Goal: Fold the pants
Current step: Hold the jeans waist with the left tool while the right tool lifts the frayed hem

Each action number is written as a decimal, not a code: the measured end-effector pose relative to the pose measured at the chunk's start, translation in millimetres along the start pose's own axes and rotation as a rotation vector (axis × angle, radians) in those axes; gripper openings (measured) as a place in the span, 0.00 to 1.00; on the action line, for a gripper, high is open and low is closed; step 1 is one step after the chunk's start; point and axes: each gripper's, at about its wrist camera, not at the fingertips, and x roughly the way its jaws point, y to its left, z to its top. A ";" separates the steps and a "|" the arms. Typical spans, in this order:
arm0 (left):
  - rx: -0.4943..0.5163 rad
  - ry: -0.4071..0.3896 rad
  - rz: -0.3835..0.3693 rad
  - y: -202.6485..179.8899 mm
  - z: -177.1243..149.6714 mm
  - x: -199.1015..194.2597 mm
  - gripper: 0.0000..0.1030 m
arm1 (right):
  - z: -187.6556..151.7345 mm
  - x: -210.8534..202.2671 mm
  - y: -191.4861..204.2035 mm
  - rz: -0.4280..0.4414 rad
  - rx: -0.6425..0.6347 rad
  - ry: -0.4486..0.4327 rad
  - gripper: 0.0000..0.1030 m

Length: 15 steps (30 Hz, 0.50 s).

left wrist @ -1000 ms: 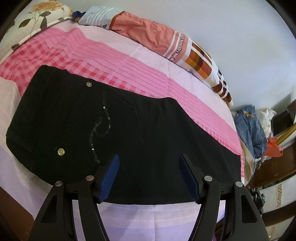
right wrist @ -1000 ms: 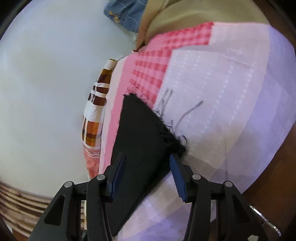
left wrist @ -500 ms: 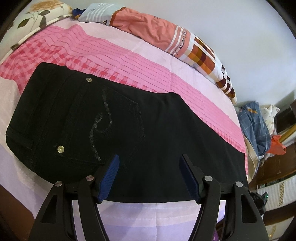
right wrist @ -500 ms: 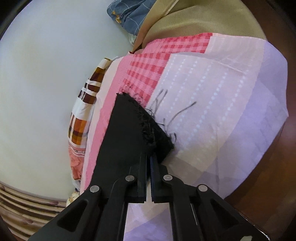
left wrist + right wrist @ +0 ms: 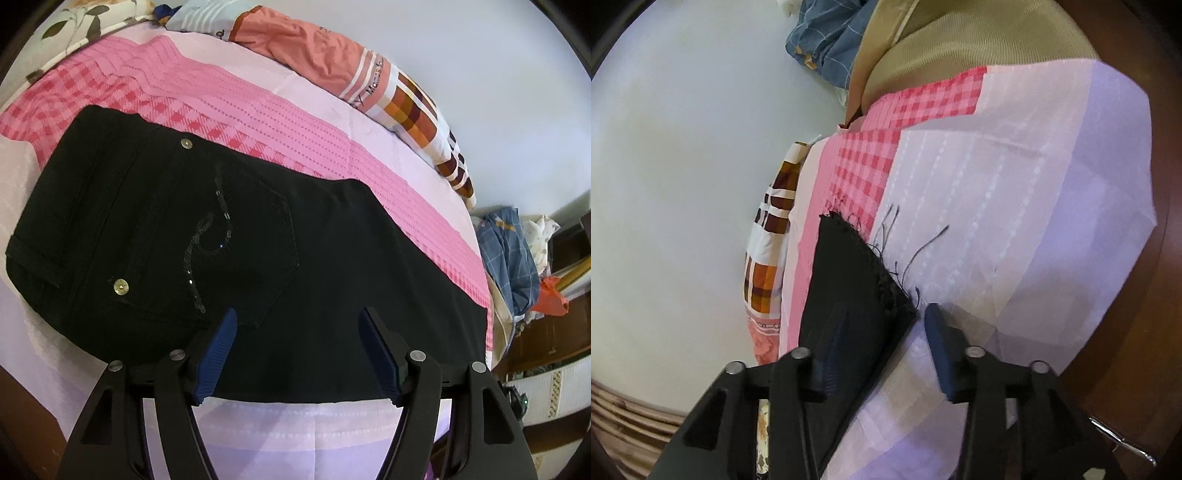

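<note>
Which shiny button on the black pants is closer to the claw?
The lower brass button, by the pocket's near corner, is closer to the left claw. The other button sits higher, near the pink checked sheet.

Both wrist views look down, sharing pants.

A home bedroom: ahead of the left gripper lies a bed under a pink-and-lilac checked woven bedsheet, a patchwork orange pillow beyond, heaped blue clothes (rightward).
</note>
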 end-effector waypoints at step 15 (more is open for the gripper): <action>0.015 0.015 0.010 -2.0 -5.3 6.7 0.67 | -7.0 27.8 30.6 -0.047 -0.105 0.014 0.35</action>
